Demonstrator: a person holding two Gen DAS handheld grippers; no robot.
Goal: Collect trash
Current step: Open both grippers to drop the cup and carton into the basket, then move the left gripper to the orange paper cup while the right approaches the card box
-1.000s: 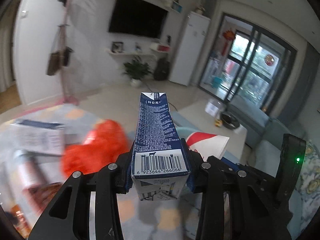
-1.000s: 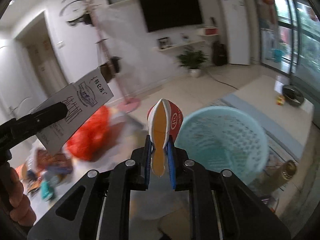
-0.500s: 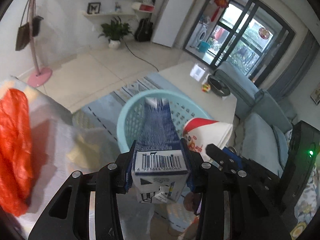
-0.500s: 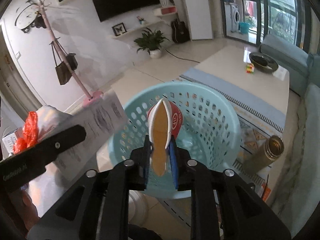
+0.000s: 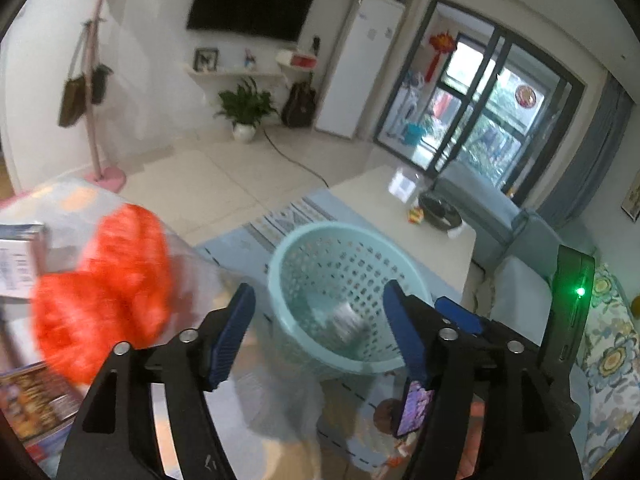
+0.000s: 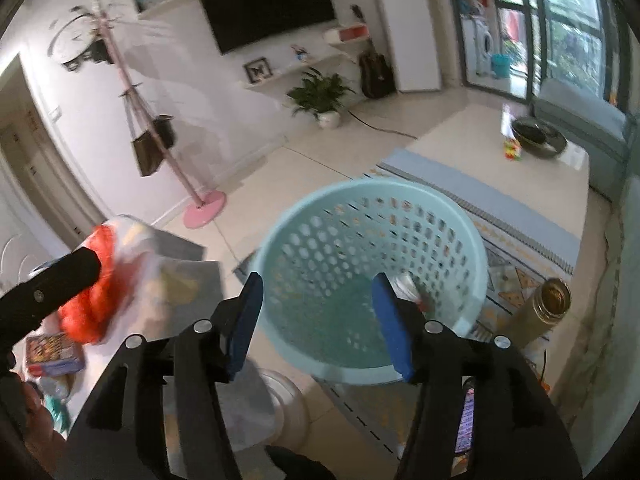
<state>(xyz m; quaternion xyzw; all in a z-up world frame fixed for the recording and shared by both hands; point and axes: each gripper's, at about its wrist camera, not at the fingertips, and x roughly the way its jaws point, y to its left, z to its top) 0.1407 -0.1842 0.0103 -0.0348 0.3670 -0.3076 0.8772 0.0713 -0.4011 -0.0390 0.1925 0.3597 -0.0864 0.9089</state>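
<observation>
My left gripper (image 5: 318, 320): jaws just opened, blue pads wide apart, nothing between them. My right gripper (image 6: 318, 312): jaws also just opened, pads apart, nothing gripped. Both hang over the basket (image 5: 304, 240), a round pale teal plastic tub with perforated walls and a smooth rolled rim, standing on the patterned blue rug (image 6: 520, 220).

Inside the basket: left view shows a blurred pale carton (image 5: 346, 320) low on the floor of it at about 5 o'clock; right view shows a crumpled white-and-red wrapper (image 6: 408, 282) against the inner wall at 3 o'clock, partly behind my right finger.

At 9 o'clock in both views: a crinkly orange-red plastic bag (image 5: 104, 280) on a cloth-covered table (image 5: 192, 264), motion-blurred, with printed boxes (image 6: 54, 354) beside it.

Only the right view shows the brass-coloured cylindrical flask (image 6: 544, 308) standing just beside the basket at 3 o'clock, and my left gripper's black arm crossing in at 9 o'clock. Only the left view shows a lit phone screen (image 5: 414, 408) below the right finger.

Far: low white table (image 5: 384, 208), potted plant (image 5: 244, 108), pink coat stand (image 6: 160, 132), wall TV (image 6: 268, 8).
</observation>
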